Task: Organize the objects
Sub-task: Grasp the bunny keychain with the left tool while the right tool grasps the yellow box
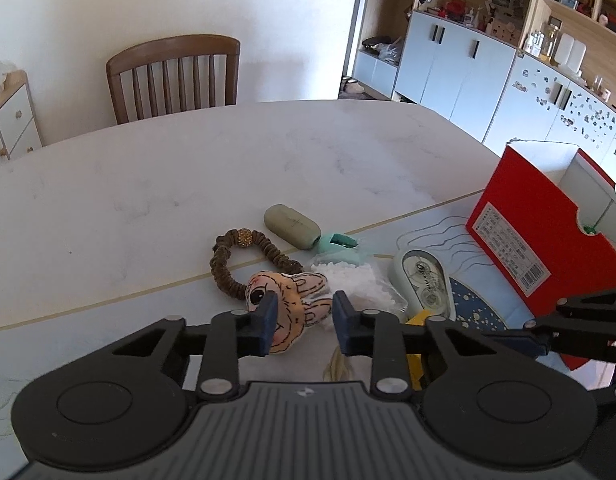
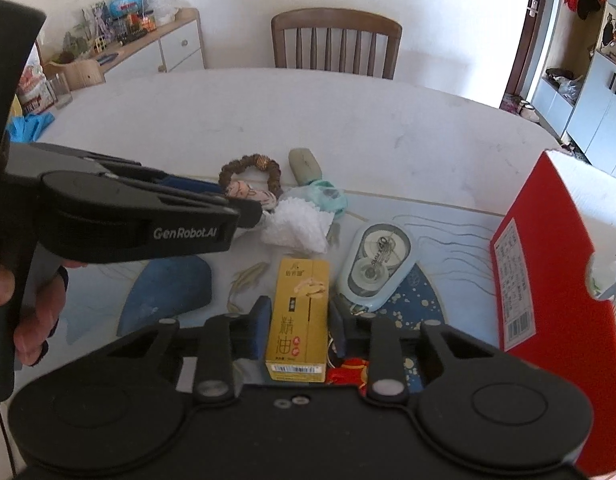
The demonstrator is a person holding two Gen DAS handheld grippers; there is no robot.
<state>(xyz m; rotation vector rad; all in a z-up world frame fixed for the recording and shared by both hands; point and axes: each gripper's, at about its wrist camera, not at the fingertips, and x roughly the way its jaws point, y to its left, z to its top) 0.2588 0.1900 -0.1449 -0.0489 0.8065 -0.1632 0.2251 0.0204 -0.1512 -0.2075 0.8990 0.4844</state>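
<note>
My left gripper point(image 1: 301, 314) is open, its fingers on either side of a peach plush rabbit charm point(image 1: 291, 308) lying on the table; it also shows in the right wrist view point(image 2: 249, 194). My right gripper point(image 2: 297, 320) is open around a yellow box point(image 2: 299, 320), its blue pads close to the box's sides. The box lies on the mat. The open red box point(image 2: 548, 280) stands at the right; it also shows in the left wrist view point(image 1: 536, 232).
A brown scrunchie point(image 1: 243, 264), a grey-green case point(image 1: 291, 226), a teal item point(image 1: 340, 246), a white ruffled piece point(image 2: 297, 226) and a correction tape point(image 2: 378, 266) lie nearby. A red trinket point(image 2: 348, 372) sits under my right gripper. A wooden chair point(image 2: 336, 40) stands behind the table.
</note>
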